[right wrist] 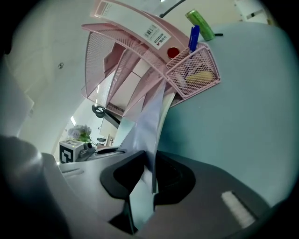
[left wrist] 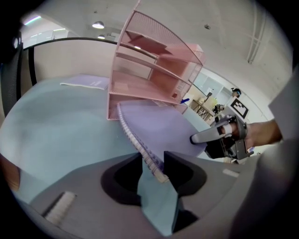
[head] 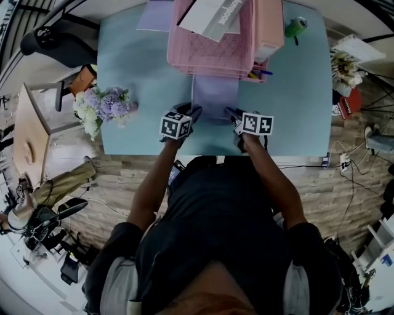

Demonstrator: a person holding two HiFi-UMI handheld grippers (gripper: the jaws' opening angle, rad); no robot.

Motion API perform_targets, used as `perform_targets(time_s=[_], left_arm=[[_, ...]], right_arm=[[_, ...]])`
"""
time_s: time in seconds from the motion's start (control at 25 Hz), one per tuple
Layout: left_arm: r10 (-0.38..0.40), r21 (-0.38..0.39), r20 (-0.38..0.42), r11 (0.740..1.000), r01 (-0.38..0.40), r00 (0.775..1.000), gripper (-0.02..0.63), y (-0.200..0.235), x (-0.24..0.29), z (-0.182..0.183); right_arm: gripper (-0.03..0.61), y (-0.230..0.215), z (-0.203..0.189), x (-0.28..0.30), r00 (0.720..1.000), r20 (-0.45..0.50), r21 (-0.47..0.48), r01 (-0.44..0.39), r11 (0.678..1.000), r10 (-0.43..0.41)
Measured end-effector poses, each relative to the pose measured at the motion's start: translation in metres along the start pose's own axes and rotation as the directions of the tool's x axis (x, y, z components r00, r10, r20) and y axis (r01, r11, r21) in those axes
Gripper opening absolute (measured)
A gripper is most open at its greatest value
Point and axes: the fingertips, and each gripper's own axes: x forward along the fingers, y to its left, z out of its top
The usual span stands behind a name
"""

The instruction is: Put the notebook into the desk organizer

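A lavender spiral notebook (head: pixel 214 95) is held by its near corners just above the blue table (head: pixel 141 74), its far edge at the bottom shelf of the pink mesh desk organizer (head: pixel 212 43). My left gripper (head: pixel 192 114) is shut on the notebook's spiral edge (left wrist: pixel 148 156), which runs between its jaws in the left gripper view. My right gripper (head: pixel 233 115) is shut on the opposite edge; in the right gripper view the notebook (right wrist: pixel 148 130) stands edge-on between the jaws, running up to the organizer (right wrist: pixel 135 60).
A white box (head: pixel 212 15) lies on top of the organizer, and a pen basket (right wrist: pixel 196 74) hangs on its right side. A green can (head: pixel 297 26) stands back right, a flower bunch (head: pixel 101 104) at the table's left, and another lavender book (head: pixel 155 15) back left.
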Motion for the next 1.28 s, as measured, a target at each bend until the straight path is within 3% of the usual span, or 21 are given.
perform_targets(time_s=[0.68,0.88,1.04,1.28], left_arm=[[0.02,-0.076,0.032,0.997,-0.017,0.999,0.209,0.032,0.025,0.03],[0.042,-0.013,0.047,0.999,-0.042,0.998,0.209,0.046,0.03,0.054],[0.055,-0.012,0.067,0.998,-0.054,0.996,0.209,0.043,0.016,0.055],[0.049,0.018,0.084,0.999,-0.051,0.995,0.209,0.045,-0.001,0.061]], right_arm=[[0.055,-0.016,0.042,0.026,1.0,0.001,0.111,-0.004,0.994,0.004],[0.039,-0.028,0.075,0.03,0.998,0.06,0.131,0.021,0.991,-0.029],[0.034,-0.03,0.083,0.029,0.998,0.05,0.149,0.033,0.988,-0.041],[0.034,-0.033,0.103,0.039,0.994,0.098,0.262,0.015,0.965,-0.042]])
